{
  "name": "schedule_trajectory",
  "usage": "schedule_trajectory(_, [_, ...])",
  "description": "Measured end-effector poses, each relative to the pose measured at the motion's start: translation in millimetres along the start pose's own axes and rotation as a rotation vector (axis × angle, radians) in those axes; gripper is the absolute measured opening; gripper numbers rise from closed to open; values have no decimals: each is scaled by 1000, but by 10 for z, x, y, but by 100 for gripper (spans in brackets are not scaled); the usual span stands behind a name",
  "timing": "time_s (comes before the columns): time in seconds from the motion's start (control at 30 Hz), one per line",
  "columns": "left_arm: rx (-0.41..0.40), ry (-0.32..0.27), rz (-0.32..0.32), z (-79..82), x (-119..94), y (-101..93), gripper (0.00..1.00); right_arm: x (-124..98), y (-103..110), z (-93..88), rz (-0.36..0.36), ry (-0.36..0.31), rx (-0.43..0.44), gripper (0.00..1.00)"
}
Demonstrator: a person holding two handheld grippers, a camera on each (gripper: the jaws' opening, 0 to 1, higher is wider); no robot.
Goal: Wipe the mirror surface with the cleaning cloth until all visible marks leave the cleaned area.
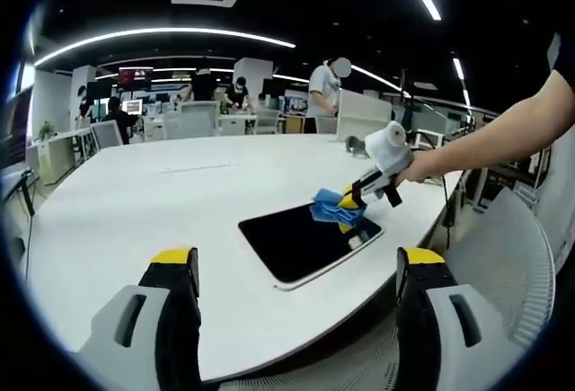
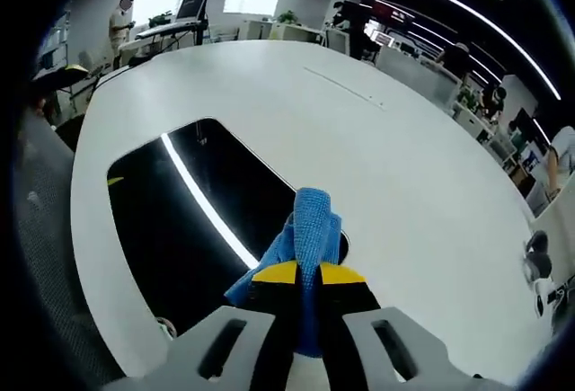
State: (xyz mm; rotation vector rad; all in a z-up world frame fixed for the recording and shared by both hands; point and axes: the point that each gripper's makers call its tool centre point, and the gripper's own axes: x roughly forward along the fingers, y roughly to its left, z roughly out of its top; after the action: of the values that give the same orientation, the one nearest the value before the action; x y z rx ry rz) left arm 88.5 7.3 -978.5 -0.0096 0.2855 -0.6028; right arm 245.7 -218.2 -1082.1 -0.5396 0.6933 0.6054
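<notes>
Right claw, blue cloth, mirror, white table, open office.

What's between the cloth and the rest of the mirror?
Nothing visible. The right tongs are shut on the cloth, which sits at one end of the mirror. The remaining glass is bare in both views, and the left tongs hang open, back from the table edge.

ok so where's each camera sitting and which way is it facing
left gripper view: rides the left hand-held gripper, jaws apart, looking across the white table at the mirror; a person's arm holds the right hand-held gripper.
right gripper view: rides the right gripper, looking down its jaws shut on the blue cloth.
shared: mirror, cloth, table.
</notes>
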Motion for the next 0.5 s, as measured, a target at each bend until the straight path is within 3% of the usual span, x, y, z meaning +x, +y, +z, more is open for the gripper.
schedule_trajectory(0.5, [-1, -5, -4, 6, 0, 2, 89, 140, -173, 89, -12, 3, -10, 1])
